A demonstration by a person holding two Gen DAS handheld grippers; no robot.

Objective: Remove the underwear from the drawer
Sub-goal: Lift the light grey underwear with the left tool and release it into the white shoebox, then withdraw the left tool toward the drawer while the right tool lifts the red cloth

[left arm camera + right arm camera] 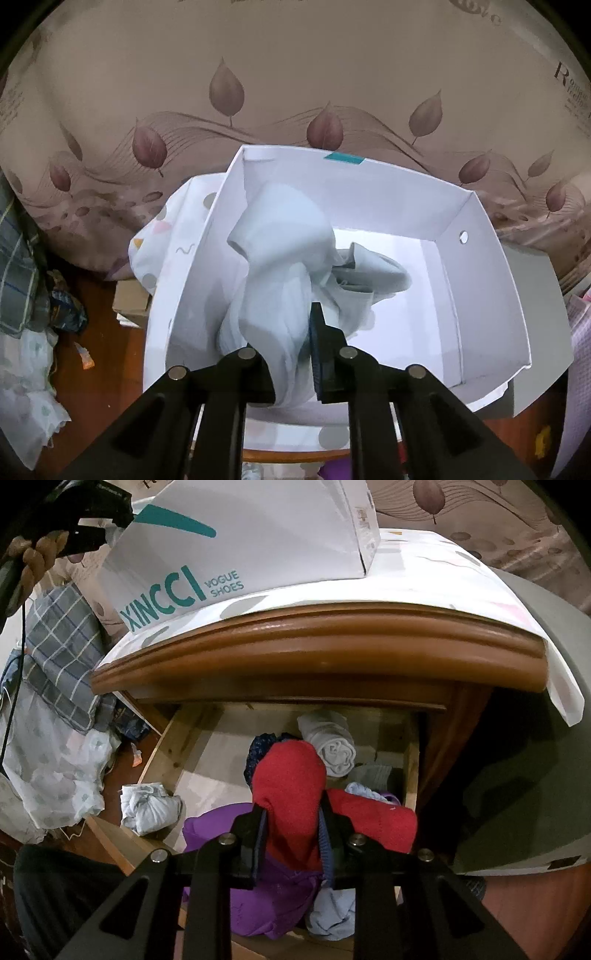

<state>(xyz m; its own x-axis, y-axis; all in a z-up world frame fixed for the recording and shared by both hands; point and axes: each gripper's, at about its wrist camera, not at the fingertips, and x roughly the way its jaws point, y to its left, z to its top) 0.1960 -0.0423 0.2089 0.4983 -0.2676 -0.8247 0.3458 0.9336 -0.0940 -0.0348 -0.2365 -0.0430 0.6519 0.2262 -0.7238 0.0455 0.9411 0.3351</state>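
Over the drawer [412, 760], right fingers [330, 812] pinch red underwear [291, 775]

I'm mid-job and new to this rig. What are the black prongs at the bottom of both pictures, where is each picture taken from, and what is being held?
No robot arm here: a person carries a two-finger gripper in each hand, and each has a fisheye camera looking along its fingers. The black prongs are those fingers.

The left wrist view looks down into a white shoe box that stands on the cabinet top. The left gripper has a pale garment between its fingers, hanging into the box.

The right wrist view looks into the open wooden drawer, with the box above. The right gripper is shut on a red garment. A purple garment and a white roll lie in the drawer.
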